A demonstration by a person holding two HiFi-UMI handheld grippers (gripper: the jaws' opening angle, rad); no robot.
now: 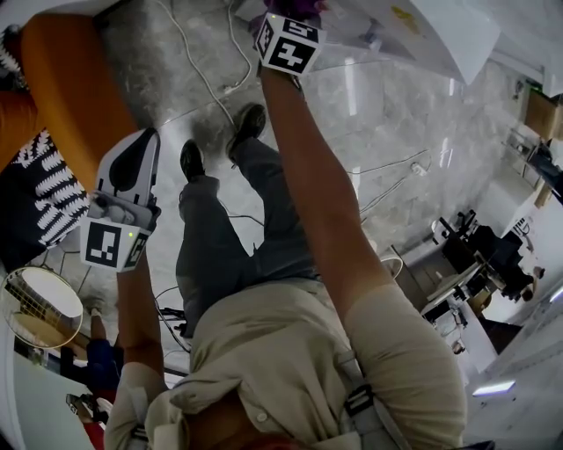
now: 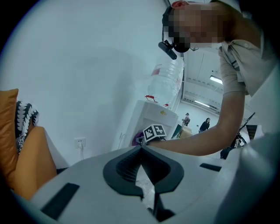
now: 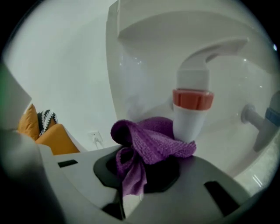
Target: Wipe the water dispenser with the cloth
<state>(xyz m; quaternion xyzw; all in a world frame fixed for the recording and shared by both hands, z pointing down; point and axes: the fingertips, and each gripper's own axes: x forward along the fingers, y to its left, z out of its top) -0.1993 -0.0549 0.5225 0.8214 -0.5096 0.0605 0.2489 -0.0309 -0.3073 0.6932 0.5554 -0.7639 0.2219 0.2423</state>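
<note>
The white water dispenser (image 2: 155,114) carries a clear bottle (image 2: 168,83) on top. In the right gripper view its tap recess (image 3: 144,74) fills the frame. A purple cloth (image 3: 151,140) is bunched in my right gripper (image 3: 146,159), which is shut on it. The cloth presses against the base of the white tap with a red ring (image 3: 192,105). A blue tap (image 3: 267,119) shows at the right edge. My left gripper (image 2: 141,149) is shut and empty, held low and away from the dispenser (image 1: 422,26). Only the right gripper's marker cube (image 1: 288,42) shows in the head view.
An orange sofa (image 1: 66,83) with a black-and-white cushion (image 1: 48,189) stands to the left. Cables (image 1: 207,83) trail over the marble floor. A wall socket (image 2: 79,142) sits low on the white wall. Desks and equipment (image 1: 475,255) are at the right.
</note>
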